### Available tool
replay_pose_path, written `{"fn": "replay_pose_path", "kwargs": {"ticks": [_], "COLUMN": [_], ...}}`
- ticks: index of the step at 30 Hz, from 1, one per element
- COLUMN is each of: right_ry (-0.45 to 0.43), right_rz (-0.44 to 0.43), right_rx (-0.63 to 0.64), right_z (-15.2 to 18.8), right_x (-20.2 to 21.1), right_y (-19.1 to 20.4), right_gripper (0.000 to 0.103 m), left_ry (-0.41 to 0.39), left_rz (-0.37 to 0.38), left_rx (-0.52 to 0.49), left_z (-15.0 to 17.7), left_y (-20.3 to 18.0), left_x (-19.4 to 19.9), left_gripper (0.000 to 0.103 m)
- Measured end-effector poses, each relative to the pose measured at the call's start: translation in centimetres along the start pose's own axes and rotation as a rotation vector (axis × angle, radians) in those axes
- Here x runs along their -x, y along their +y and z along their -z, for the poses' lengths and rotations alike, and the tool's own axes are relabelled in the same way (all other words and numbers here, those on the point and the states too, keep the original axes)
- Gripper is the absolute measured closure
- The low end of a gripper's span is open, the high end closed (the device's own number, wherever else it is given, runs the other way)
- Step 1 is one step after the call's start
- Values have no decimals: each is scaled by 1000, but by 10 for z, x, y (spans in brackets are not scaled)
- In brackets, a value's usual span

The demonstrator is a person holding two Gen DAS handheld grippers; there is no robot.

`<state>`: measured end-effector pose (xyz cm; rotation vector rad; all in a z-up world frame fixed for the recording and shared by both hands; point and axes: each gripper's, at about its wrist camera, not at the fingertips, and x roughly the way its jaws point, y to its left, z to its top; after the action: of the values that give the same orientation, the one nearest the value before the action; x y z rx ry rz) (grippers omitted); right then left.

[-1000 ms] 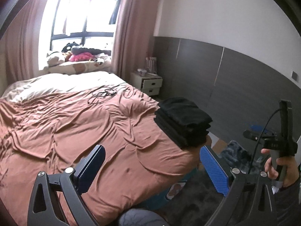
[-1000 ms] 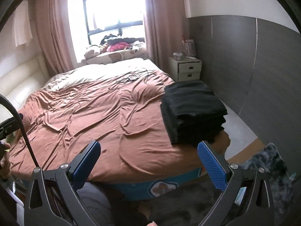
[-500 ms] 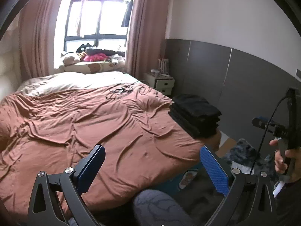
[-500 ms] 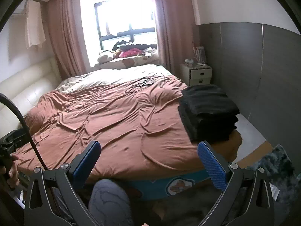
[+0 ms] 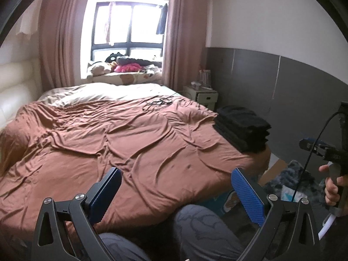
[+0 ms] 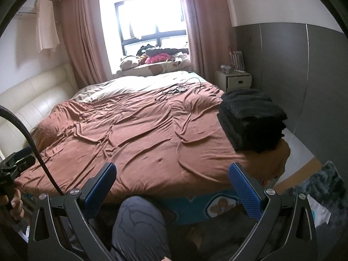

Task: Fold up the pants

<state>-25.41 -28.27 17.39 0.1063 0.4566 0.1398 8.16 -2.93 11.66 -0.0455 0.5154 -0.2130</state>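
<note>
Bed (image 6: 134,130) | folded pants stack (image 6: 250,119) (right edge) | both grippers' fingers (image 5: 248,193) spread, empty

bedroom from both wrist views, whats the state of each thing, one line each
left tool: open, empty, held off the bed
right tool: open, empty, held off the bed
black pants stack: folded, piled at the bed's right edge
brown cover: spread flat, wrinkled
black cable: loose tangle on the far part of the bed
curtains: drawn open
nightstand drawer: shut
</note>
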Motion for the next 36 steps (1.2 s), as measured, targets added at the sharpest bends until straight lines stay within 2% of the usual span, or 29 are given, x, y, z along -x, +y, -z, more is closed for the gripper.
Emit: {"fn": "replay_pose_path", "kwargs": {"ticks": [10, 17, 26, 36], "right_ry": [-30, -31, -54, -64], "right_rz": [13, 14, 28, 53], "right_rx": [53, 59, 64, 65], "right_z": [43, 65, 77, 80], "right_x": [2, 3, 2, 1], "right_y": [25, 40, 53, 50], "right_gripper": [0, 0, 0, 0], "left_ry": [-1, -46, -75, -77], "left_rz": [-57, -101, -123, -121], "left_rx": [-4, 3, 30, 32], "left_z": [37, 52, 65, 67], "left_y": [1, -2, 4, 7], "left_x": [5, 15, 19, 22], "left_gripper": [1, 1, 1, 1]}}
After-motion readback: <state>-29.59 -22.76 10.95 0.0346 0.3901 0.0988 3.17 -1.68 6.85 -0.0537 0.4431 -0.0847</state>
